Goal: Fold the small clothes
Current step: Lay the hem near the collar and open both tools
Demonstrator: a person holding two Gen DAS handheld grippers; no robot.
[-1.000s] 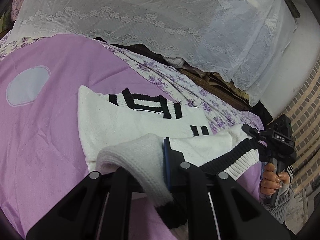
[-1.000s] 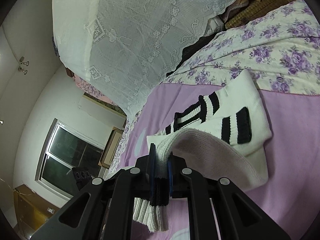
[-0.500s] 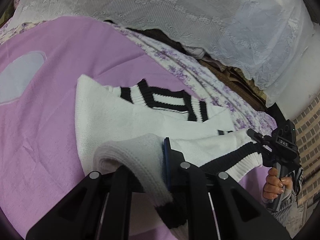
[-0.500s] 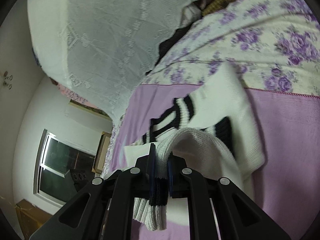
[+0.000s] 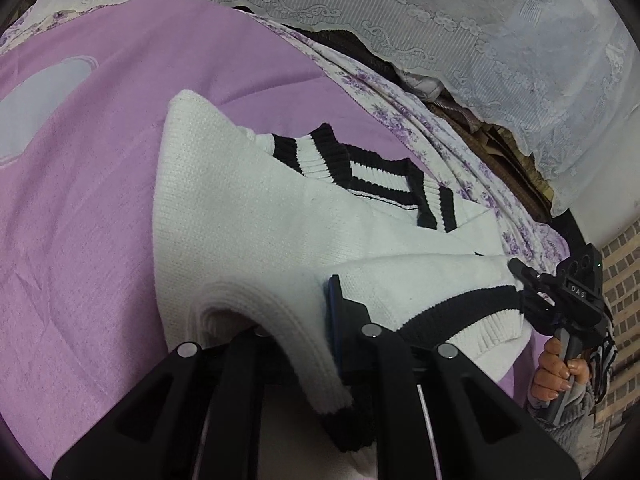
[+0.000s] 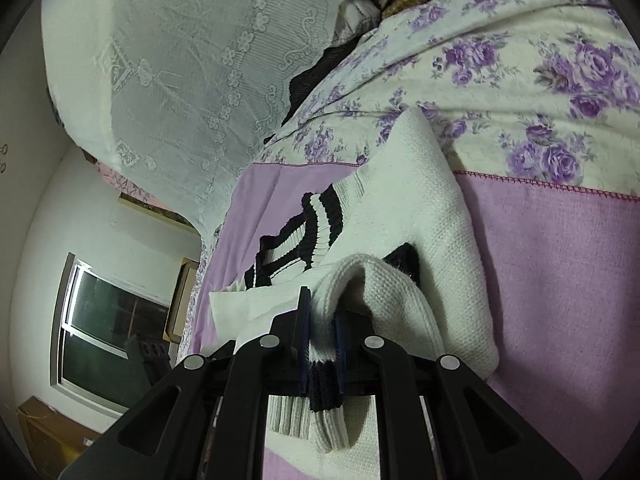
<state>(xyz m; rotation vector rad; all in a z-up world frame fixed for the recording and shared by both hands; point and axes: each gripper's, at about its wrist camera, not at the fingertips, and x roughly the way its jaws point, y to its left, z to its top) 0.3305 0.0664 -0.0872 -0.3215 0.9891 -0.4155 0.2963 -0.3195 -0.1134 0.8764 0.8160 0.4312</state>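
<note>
A white knit sweater (image 5: 248, 216) with black-striped collar and cuffs lies on a purple blanket (image 5: 80, 200). Its black-edged hem is doubled over toward the collar. My left gripper (image 5: 296, 312) pinches one corner of that hem; the jaws are opening, with knit draped over and between them. In the same view my right gripper (image 5: 520, 276), held by a hand (image 5: 556, 372), grips the hem's other corner. In the right wrist view the right gripper (image 6: 320, 308) has the striped rib of the sweater (image 6: 432, 208) between its blue pads; its jaws are opening too.
A floral purple sheet (image 6: 520, 80) borders the blanket (image 6: 560, 260) on the far side. A white lace cover (image 5: 440, 8) hangs over a pile behind it. A window (image 6: 104, 312) and a brick wall (image 5: 624, 272) lie beyond the bed's edges.
Both grippers have come down with the hem, bringing the folded half lower over the sweater's body. The collar now fills more of both views.
</note>
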